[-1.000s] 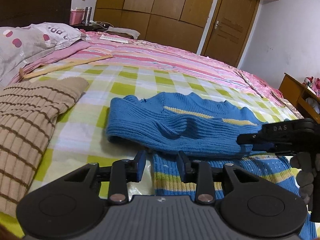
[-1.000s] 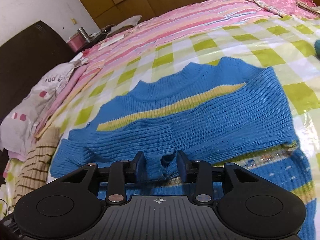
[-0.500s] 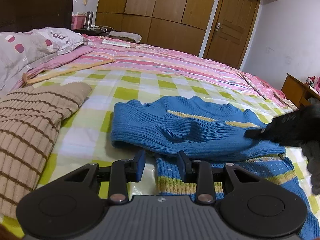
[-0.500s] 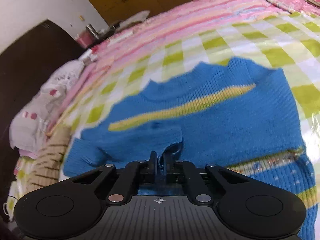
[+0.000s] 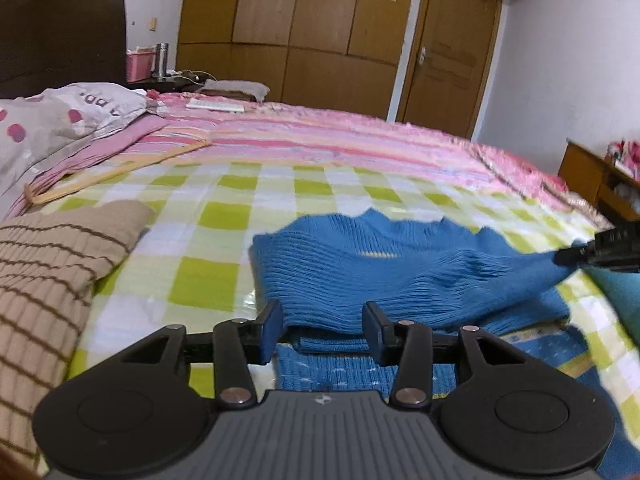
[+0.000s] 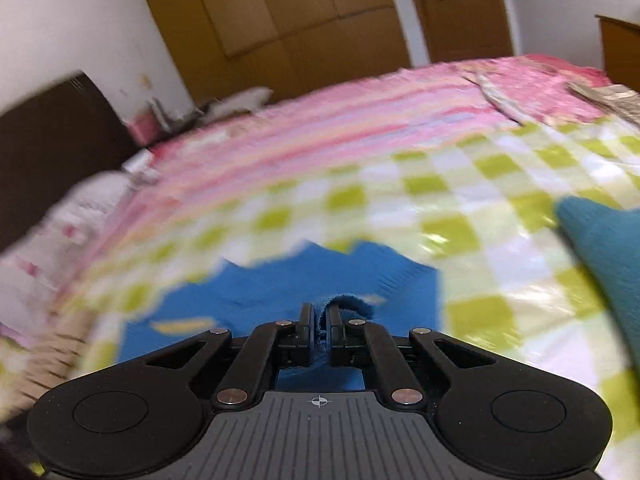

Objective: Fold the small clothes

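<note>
Lying flat on the bed's green and white checked cover (image 5: 224, 216), the small blue ribbed knit sweater with a yellow stripe (image 5: 360, 264) is stretching its long side from left to right in the left wrist view. Its folded top part is lying over a lower band with little light dots, close to the near edge of the bed.

The right tongs (image 6: 318, 322) are squeezed together on a bit of the blue knit, which looks like the end of a sleeve. That bit is sticking up between the two fingers and curling over to the right. In the left wrist view the right tongs (image 5: 576, 254) are out at the sweater's right side, and the blue cloth is being pulled into a point toward them.

The left tongs (image 5: 323, 322) are apart, and they have just been opening wider. The near edge of the folded sweater is sitting right between the two fingers, but the pads are not pressing on it, so they are holding nothing.

So the right hand is the one with the cloth. It looks like the sleeve is being laid across the body, along the long side. The left hand is nearest the left end, near a tan knit with brown stripes (image 5: 52, 280).
</note>
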`<action>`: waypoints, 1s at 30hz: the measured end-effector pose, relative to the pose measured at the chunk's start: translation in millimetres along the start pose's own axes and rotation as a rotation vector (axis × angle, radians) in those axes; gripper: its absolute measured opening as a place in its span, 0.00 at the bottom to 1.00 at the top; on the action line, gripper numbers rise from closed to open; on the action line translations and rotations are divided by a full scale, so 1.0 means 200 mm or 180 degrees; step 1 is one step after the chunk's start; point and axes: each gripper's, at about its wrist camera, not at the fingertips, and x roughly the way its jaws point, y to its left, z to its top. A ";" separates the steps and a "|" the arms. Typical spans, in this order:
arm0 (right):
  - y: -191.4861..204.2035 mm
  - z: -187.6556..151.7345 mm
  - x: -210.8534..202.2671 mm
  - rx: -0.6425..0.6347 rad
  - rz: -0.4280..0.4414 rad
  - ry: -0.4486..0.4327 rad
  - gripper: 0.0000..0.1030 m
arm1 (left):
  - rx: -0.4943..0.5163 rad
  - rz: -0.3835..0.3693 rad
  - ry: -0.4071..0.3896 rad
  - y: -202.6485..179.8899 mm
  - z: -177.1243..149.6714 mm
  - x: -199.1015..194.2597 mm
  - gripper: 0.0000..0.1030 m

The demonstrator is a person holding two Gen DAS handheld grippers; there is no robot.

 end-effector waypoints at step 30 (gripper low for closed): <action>0.03 -0.16 0.15 -0.0586 -0.0395 0.0210 0.09 | 0.0256 0.0204 0.0525 -0.10 0.00 0.24 0.47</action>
